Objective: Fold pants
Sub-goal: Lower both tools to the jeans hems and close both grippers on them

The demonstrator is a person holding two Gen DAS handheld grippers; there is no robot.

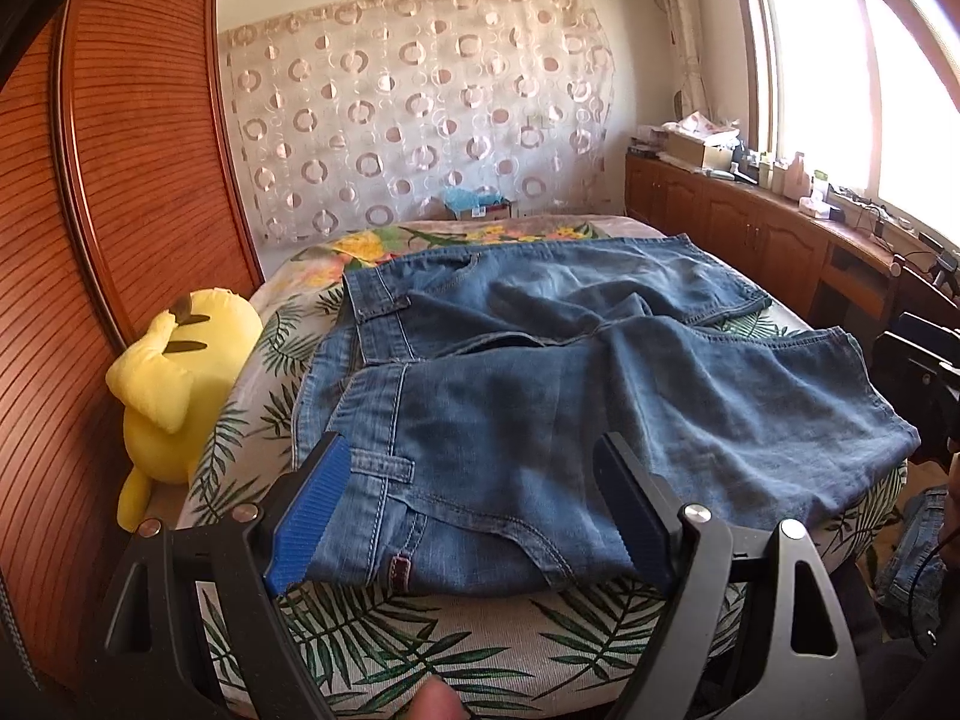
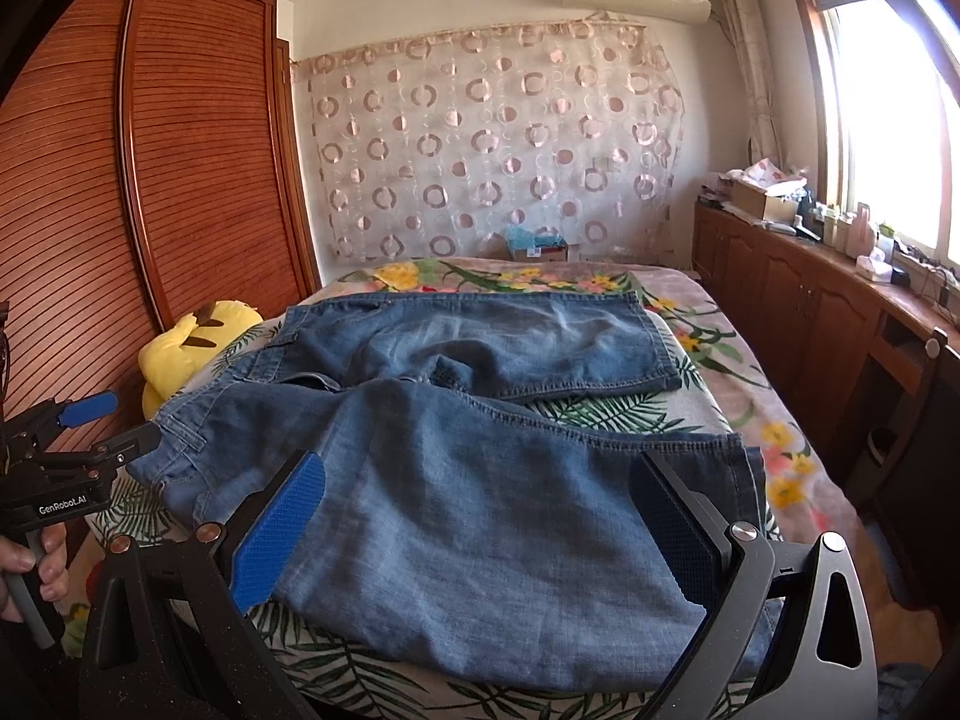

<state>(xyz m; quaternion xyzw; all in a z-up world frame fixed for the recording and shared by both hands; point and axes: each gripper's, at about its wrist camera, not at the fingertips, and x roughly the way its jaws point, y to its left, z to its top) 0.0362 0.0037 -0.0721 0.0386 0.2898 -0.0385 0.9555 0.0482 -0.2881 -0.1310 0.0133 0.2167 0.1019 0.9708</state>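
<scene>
The left gripper (image 1: 474,510) has its two blue fingers spread wide apart. It holds nothing. It hangs at the near edge of the bed (image 1: 384,648), with the waist end of the pants (image 1: 540,396) between and just past its fingers. A belt loop and a pocket seam sit right there.

The right gripper (image 2: 480,522) is spread wide too, and it holds nothing. It hangs at the same near edge, over the lower end of the near leg. In its view you can see the left gripper (image 2: 114,420) off to the left, by the waistband, with a hand (image 2: 30,570) on its handle.

The pants (image 2: 456,456) are blue jeans. They lie mostly flat across the flowery bed cover, waist toward the left edge and legs toward the right edge. The two legs lie apart, so they are not folded yet. One leg is near, one is farther back.

I think the jeans are soft and floppy but a bit thick and heavy. They will sag if lifted in the middle. A good place to grab is the thick waistband and the leg hem, where the cloth is firm.

A yellow plush toy (image 1: 174,384) sits by the left edge, next to the wooden wardrobe (image 1: 120,180).
</scene>
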